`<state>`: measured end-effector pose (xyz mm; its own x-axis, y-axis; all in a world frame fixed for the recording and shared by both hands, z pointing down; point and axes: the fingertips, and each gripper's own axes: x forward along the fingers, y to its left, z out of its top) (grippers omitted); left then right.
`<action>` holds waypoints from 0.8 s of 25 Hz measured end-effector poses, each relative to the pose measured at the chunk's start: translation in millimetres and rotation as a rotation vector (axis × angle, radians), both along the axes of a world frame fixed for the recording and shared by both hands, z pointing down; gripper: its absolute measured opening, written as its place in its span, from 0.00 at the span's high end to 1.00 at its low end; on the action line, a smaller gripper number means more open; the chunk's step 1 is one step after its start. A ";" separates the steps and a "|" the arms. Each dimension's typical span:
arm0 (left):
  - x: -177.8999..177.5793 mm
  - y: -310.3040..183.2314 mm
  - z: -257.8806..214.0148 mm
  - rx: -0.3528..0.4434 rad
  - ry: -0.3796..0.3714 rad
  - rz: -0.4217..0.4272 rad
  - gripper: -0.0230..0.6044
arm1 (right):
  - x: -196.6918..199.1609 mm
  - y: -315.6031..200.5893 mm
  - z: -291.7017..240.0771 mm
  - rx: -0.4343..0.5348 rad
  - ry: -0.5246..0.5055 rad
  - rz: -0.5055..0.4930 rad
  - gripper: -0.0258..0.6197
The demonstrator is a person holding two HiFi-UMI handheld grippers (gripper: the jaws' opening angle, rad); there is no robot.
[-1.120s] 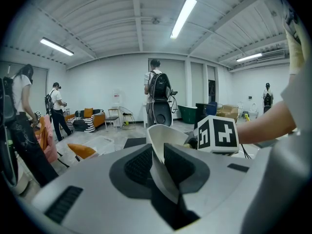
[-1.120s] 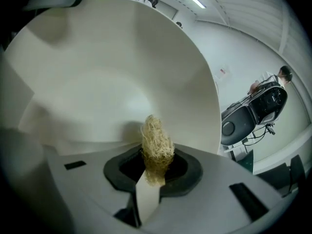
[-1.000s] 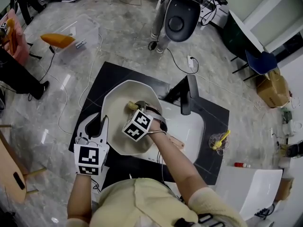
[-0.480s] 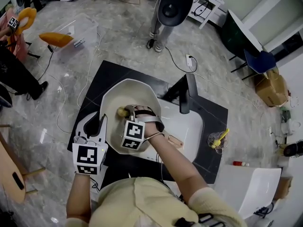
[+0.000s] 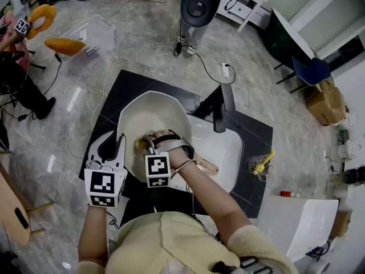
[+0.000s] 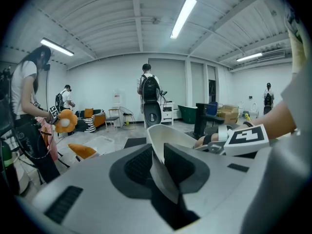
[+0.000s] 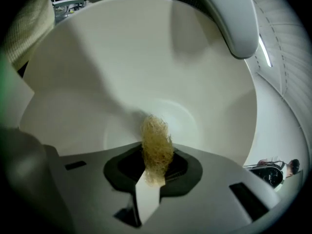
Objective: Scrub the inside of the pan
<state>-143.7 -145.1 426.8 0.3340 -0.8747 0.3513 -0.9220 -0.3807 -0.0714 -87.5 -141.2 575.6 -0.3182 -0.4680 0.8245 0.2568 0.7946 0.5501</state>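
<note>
Right gripper view, seemingly mid-scrub: right gripper (image 7: 155,172) fingers (image 7: 122,167) clamped on a straw-coloured loofah scrubber (image 7: 156,147) against the cream floor of the pan (image 7: 146,72), left gripper (image 6: 158,162) fingers (image 6: 136,165) pinching its rim at the left edge of the counter (image 5: 256,138), no residue visible, walls probably left.

Grey marbled floor (image 5: 149,49); blue chair (image 5: 312,72) beside a cardboard box (image 5: 323,103); white walls (image 6: 105,82); fluorescent tube (image 6: 183,16) lit on the ribbed ceiling (image 6: 112,18).

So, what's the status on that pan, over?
Left tool shut on rim of cream-white pan. Right tool shut on yellow fibrous scrubber, inside pan. Nothing blocking.
</note>
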 end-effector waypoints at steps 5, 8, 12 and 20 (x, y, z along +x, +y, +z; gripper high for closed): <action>0.1 -0.2 -0.5 0.002 0.001 -0.003 0.86 | 8.2 11.0 6.5 -0.050 0.033 -0.007 0.84; 0.0 0.1 -1.4 0.003 -0.005 -0.004 0.86 | 14.3 16.8 10.6 -0.079 0.049 0.011 0.84; 0.0 0.0 -1.0 0.006 -0.006 -0.006 0.86 | 25.7 22.5 19.3 -0.121 0.070 0.059 0.84; 0.0 0.5 0.0 0.009 -0.003 -0.012 0.86 | 37.8 39.8 30.2 -0.217 0.078 0.138 0.84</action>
